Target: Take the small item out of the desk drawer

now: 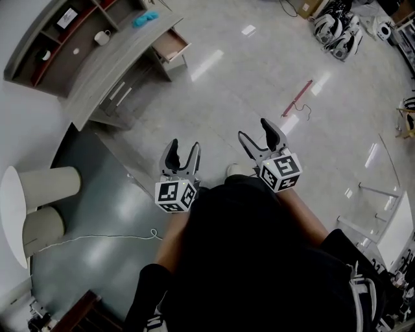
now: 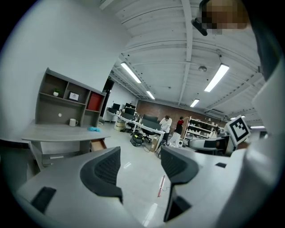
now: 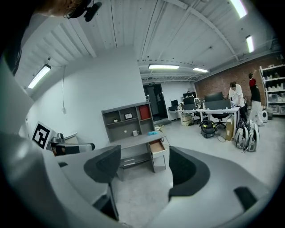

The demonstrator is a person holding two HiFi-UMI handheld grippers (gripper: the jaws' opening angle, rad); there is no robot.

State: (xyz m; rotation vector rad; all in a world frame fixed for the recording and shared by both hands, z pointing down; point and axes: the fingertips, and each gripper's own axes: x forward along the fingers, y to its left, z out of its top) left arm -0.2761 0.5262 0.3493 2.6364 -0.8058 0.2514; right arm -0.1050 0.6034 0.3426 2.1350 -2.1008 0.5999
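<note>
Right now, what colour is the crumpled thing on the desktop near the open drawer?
The crumpled thing is turquoise blue, clearest in the head view.

The desk (image 1: pixel 123 61) stands far ahead and to the left, with a shelf unit (image 1: pixel 55 29) along its back. A mug (image 1: pixel 102 37) sits on the desktop, and a crumpled item (image 1: pixel 145 19), perhaps a cloth, lies nearer the desk's right end. Under that end a drawer (image 1: pixel 172 44) stands pulled out. A rod (image 1: pixel 297 98) lies on the floor (image 1: pixel 227 84), well right of the desk. The left gripper (image 1: pixel 184 148) and right gripper (image 1: pixel 254 130) hang side by side, well short of the desk.
</note>
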